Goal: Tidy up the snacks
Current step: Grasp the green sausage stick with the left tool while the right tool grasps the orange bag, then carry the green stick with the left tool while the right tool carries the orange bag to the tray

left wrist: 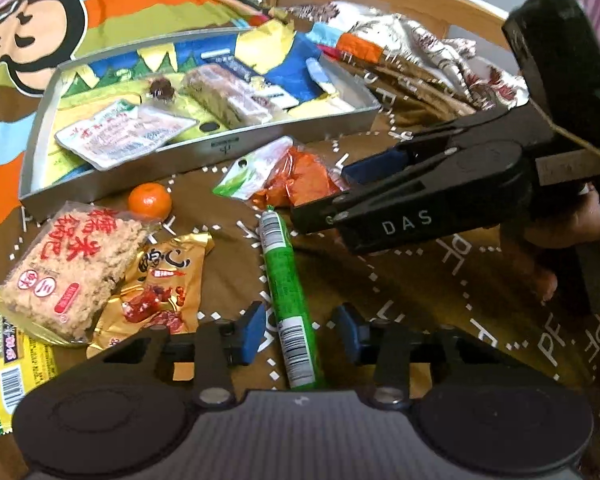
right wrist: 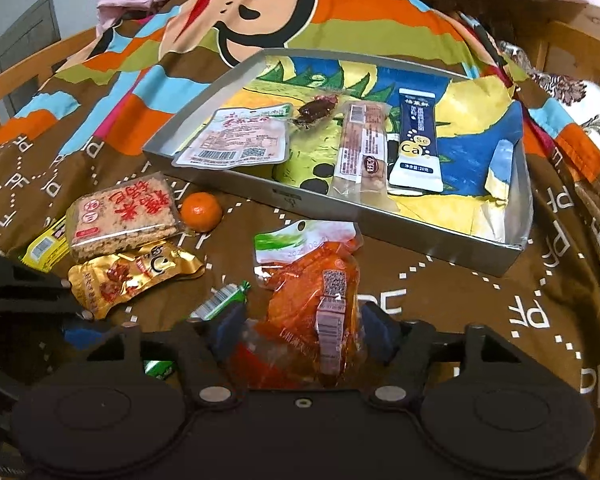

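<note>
Two tools (left wrist: 296, 330) (right wrist: 300, 330) work just short of the metal tray (right wrist: 396, 222); left one gapes around the green sausage stick (left wrist: 286, 292); right one straddles the orange pouch (right wrist: 312, 312), grip uncertain; next, I judge, lifting into the tray.

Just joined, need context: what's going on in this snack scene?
A person with two handheld grippers is sorting snacks on a bedspread into a metal tray. The right gripper straddles the orange snack pouch, fingers either side; a firm grip isn't clear. The left gripper is open over the green sausage stick. Four packets already lie in the tray. The rice cracker pack, gold packet and mandarin wait outside.
</note>
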